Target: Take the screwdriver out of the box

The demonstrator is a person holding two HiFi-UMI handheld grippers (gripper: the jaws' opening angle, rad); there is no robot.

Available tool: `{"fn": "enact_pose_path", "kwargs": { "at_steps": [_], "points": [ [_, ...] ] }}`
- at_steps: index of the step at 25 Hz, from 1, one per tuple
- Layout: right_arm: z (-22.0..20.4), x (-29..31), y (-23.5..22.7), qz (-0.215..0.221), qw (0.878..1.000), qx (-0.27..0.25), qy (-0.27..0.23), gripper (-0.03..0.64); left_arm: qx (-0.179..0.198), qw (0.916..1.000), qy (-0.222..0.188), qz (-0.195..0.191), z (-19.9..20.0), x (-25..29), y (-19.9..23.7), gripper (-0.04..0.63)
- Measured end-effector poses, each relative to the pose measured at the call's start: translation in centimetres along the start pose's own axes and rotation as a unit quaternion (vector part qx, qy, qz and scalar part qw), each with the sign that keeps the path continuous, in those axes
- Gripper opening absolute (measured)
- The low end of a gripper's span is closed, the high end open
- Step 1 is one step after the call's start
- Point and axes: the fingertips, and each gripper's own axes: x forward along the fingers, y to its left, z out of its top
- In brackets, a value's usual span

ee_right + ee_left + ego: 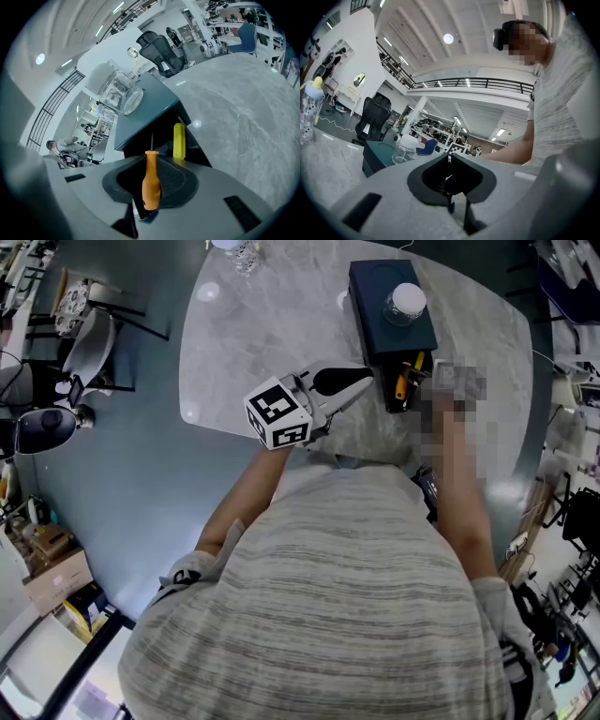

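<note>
box (389,310): on table (244,352) | jar (406,304): atop box | left gripper (361,385): just beside box

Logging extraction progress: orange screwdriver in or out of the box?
Partly out. Right gripper clamps the screwdriver handle; its shaft runs into the box opening.

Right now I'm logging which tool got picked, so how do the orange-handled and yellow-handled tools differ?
The orange-handled screwdriver is clamped between the right gripper's jaws; the yellow-handled tool lies untouched at the box's open end. The orange handle is waisted like a bottle, the yellow one a plain straight cylinder. The orange one's thin shaft shows, the yellow one's is hidden. Both handles run side by side, lined up the same way.
</note>
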Motion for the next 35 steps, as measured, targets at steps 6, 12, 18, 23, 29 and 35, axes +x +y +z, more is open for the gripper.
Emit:
{"fn": "enact_pose_path", "kwargs": {
  "at_steps": [6,12,18,23,29,35],
  "points": [
    [-0.2,-1.0,-0.1,0.034,0.999,0.037,0.001,0.071,0.002,1.0000,0.002,-0.007,-0.1,0.5,-0.5,0.018],
    [-0.2,-1.7,0.5,0.080,0.993,0.085,-0.010,0.071,0.004,0.9999,0.001,-0.011,-0.1,0.8,-0.9,0.018],
    [-1.1,-2.5,0.6,0.100,0.990,0.099,-0.006,0.071,0.007,0.9999,0.000,-0.015,-0.1,1.1,-1.5,0.018],
    [-1.3,-2.7,0.8,0.110,0.987,0.115,-0.005,0.071,0.007,0.9998,-0.001,-0.019,0.1,1.3,-1.2,0.018],
    [-2.6,-3.6,0.2,0.112,0.985,0.129,-0.007,0.071,0.009,0.9997,-0.001,-0.025,0.1,1.8,-1.9,0.018],
    [-3.4,-4.4,-0.4,0.117,0.982,0.144,-0.021,0.071,0.011,0.9995,0.001,-0.030,-0.2,1.9,-2.5,0.018]
  ]
}}
